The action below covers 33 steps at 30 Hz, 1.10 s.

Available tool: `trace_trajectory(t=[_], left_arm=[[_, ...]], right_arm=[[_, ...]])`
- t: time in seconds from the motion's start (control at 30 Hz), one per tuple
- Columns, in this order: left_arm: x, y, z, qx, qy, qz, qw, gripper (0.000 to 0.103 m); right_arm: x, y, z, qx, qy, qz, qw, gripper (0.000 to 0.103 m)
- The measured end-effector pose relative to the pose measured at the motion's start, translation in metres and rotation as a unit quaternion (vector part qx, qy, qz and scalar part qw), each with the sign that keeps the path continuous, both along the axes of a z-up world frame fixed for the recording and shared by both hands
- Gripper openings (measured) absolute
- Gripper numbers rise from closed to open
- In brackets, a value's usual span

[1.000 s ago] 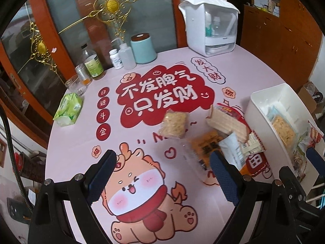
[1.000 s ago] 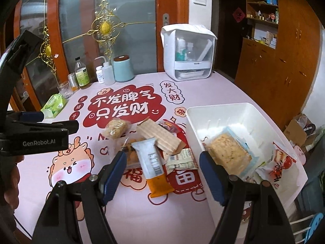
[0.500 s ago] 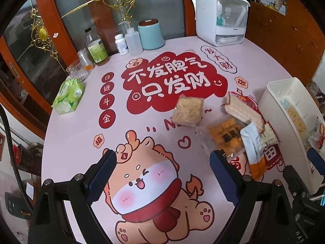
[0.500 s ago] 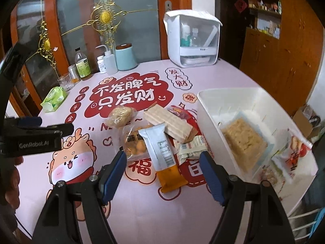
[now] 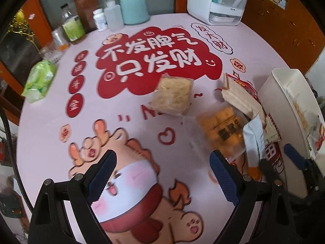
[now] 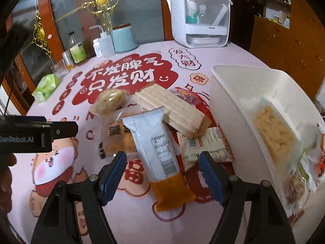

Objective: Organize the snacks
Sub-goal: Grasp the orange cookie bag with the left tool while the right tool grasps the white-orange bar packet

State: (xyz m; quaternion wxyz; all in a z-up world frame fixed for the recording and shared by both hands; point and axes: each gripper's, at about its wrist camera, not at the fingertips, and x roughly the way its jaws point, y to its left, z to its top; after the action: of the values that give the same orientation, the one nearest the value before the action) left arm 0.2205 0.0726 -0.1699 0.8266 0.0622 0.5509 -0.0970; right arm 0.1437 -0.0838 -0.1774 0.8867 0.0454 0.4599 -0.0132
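Several snack packs lie in a loose pile on the pink printed table. A white-and-orange pack lies between the fingers of my open right gripper. Behind it are a long wafer pack, a clear pack of orange snacks, a round crispy snack and a small white pack. The white bin at the right holds a crispy block and other packs. My left gripper is open and empty over the cartoon print, short of the crispy snack and the orange pack.
Bottles, a teal canister, a glass and a green tissue pack stand along the table's far-left edge. A white dispenser box stands at the back. Wooden cabinets are beyond the table on the right.
Both grippers have moved forward and lower toward the snack pile. The white-and-orange pack now lies between the right gripper's fingers. Both stay open.
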Motion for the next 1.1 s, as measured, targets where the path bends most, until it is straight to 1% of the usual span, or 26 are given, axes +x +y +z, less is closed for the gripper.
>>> trace_trajectory(t=[0.13, 0.2, 0.27, 0.3, 0.33, 0.37, 0.4, 0.43, 0.53, 0.63, 0.77, 0.87, 0.97, 1.03, 1.1], left_arm=[[0.013, -0.014, -0.011, -0.001, 0.014, -0.01, 0.9998, 0.092], [0.017, -0.02, -0.015, 0.0, 0.02, -0.015, 0.9997, 0.092], [0.02, -0.025, -0.018, 0.001, 0.022, -0.021, 0.9995, 0.092], [0.02, -0.028, -0.019, 0.002, 0.023, -0.024, 0.9995, 0.092], [0.021, -0.031, -0.02, 0.003, 0.023, -0.027, 0.9994, 0.092], [0.021, -0.033, -0.02, 0.003, 0.023, -0.031, 0.9993, 0.092], [0.021, -0.037, -0.021, 0.004, 0.024, -0.036, 0.9991, 0.092], [0.021, -0.038, -0.022, 0.004, 0.025, -0.039, 0.9989, 0.092], [0.022, -0.045, -0.023, 0.003, 0.03, -0.051, 0.9983, 0.092], [0.024, -0.051, -0.025, 0.002, 0.035, -0.056, 0.9978, 0.092], [0.027, -0.059, -0.028, 0.0, 0.039, -0.06, 0.9974, 0.092], [0.028, -0.07, -0.03, 0.006, 0.042, -0.073, 0.9965, 0.092], [0.028, -0.084, -0.03, 0.02, 0.036, -0.107, 0.9934, 0.092], [0.026, -0.094, -0.029, 0.034, 0.027, -0.141, 0.9891, 0.092], [0.024, -0.105, -0.026, 0.039, 0.019, -0.191, 0.9806, 0.092]], right_arm=[[0.013, 0.004, -0.014, -0.017, 0.014, 0.012, 1.0, 0.075], [0.014, 0.004, -0.015, -0.011, 0.004, 0.017, 1.0, 0.075], [0.014, 0.002, -0.017, -0.007, 0.003, 0.018, 1.0, 0.074], [0.013, 0.001, -0.017, 0.001, 0.002, 0.021, 1.0, 0.069], [0.013, -0.001, -0.018, 0.016, 0.003, 0.027, 1.0, 0.057], [0.012, -0.004, -0.018, 0.038, 0.005, 0.033, 0.999, 0.051], [0.012, -0.006, -0.018, 0.047, 0.007, 0.032, 0.998, 0.046], [0.01, -0.006, -0.017, 0.044, 0.008, 0.029, 0.999, 0.045], [0.002, -0.009, -0.018, 0.042, 0.014, 0.022, 0.999, 0.043], [-0.012, -0.014, -0.018, 0.048, 0.02, 0.01, 0.999, 0.043], [-0.03, -0.015, -0.016, 0.047, 0.024, 0.013, 0.999, 0.043], [-0.038, -0.016, -0.016, 0.051, 0.029, 0.016, 0.998, 0.043], [-0.042, -0.018, -0.016, 0.058, 0.031, 0.014, 0.998, 0.043], [-0.044, -0.02, -0.015, 0.062, 0.032, 0.013, 0.998, 0.043], [-0.047, -0.022, -0.013, 0.067, 0.03, 0.011, 0.997, 0.043]])
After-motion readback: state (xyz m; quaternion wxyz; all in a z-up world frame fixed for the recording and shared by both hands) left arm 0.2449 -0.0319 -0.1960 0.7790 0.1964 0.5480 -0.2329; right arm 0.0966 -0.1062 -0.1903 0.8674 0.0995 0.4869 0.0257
